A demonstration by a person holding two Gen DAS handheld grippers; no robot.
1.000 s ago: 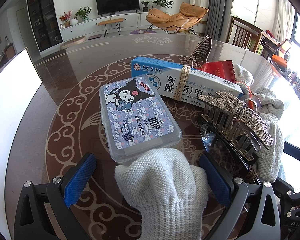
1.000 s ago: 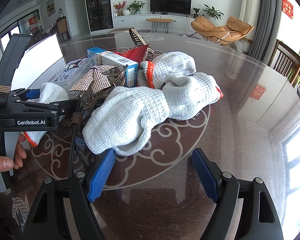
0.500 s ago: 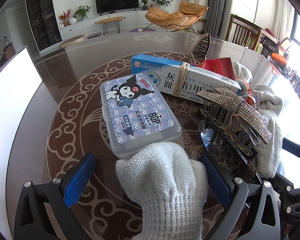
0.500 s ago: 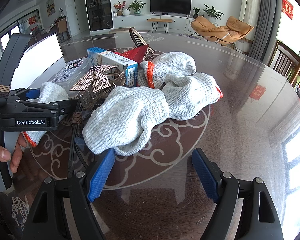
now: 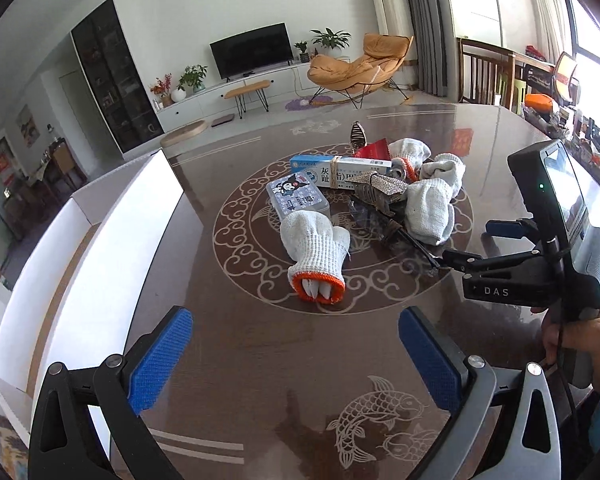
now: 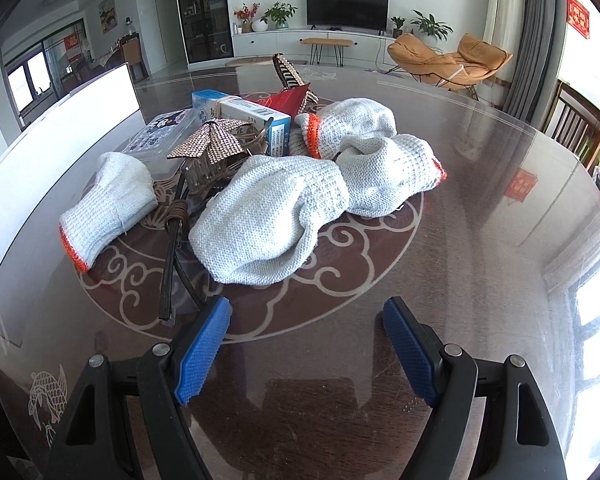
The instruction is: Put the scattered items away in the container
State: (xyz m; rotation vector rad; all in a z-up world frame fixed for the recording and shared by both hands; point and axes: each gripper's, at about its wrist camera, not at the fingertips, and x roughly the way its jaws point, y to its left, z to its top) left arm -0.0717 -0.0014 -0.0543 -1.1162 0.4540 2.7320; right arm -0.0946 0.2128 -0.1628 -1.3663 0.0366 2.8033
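Scattered items sit in a heap at the centre of the left wrist frame on the glossy patterned table (image 5: pixel 260 332): a white knit glove (image 5: pixel 315 248) with an orange cuff lies nearest the camera, its fingertips touching a clear cartoon-printed case (image 5: pixel 298 197). Behind them are a blue-and-white carton (image 5: pixel 340 169), a rhinestone hair clip (image 5: pixel 378 188) and more gloves (image 5: pixel 430 208) to the right. The white container (image 5: pixel 100 232) stands open along the left edge of the frame, well apart from the heap. The left gripper (image 5: pixel 296 354) fills the bottom, jaws spread wide and empty. The right gripper (image 6: pixel 306 346), at the bottom of its own view, is likewise wide apart with nothing between the pads, just short of a big glove (image 6: pixel 268 216). A hand (image 5: pixel 588 344) shows at lower right of the left view
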